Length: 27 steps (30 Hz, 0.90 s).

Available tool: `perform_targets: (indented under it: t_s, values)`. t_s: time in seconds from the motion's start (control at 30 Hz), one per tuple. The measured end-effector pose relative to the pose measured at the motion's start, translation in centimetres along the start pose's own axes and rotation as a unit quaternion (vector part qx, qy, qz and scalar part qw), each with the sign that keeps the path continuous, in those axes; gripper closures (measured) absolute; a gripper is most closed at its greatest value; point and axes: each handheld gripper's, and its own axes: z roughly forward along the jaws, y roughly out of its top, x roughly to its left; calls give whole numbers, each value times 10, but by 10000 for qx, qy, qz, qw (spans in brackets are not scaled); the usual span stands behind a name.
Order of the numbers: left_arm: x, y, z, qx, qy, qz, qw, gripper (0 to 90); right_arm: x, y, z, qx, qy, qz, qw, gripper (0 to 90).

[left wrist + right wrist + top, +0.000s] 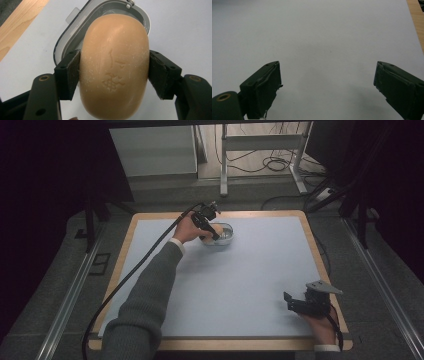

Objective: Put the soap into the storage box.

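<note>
At the far side of the table (260, 270), the left gripper (210, 227) hangs over a small oval soap dish (226, 236) and has its jaws clamped on the two long flanks of a tan bar of soap (115, 65). In the left gripper view the bar sits squarely between the black pads (71, 72), its stamped face turned to the camera, and the grey-rimmed dish (75, 30) lies just beneath and behind it, so the soap looks to be directly above the dish but whether it touches the bottom cannot be told. The right gripper (300, 304) rests near the table's near right corner with its jaws spread wide and nothing between them, well apart from the work. The main risk, as I judge it, is the soap itself: its rounded, smooth sides give the flat pads little to bite on, so a tilt of the hand or a slight easing of the grip could let it squirt out and skid across the white mat. The dish looks light and is not steadied by the other gripper, so a bar lowered off-centre could catch the rim and tip or shove the dish aside.
</note>
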Motion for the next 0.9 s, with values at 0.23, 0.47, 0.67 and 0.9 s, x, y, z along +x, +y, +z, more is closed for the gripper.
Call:
perform_targets:
  t_s: [0.23,0.47,0.67,0.9]
  values:
    - [1,9,9,43,14,33,10000,323,0,0,1,5,-6,-17,10000,76]
    - [3,13,15,69,-38,76,9999,322,-2,0,0,-10,-26,-2,10000,76]
    - [3,16,19,70,-65,62,9999,322,-2,0,-1,-21,-42,-11,10000,75]
    - [4,16,21,28,-99,27,9999,323,-3,0,-1,-8,-46,-7,10000,76]
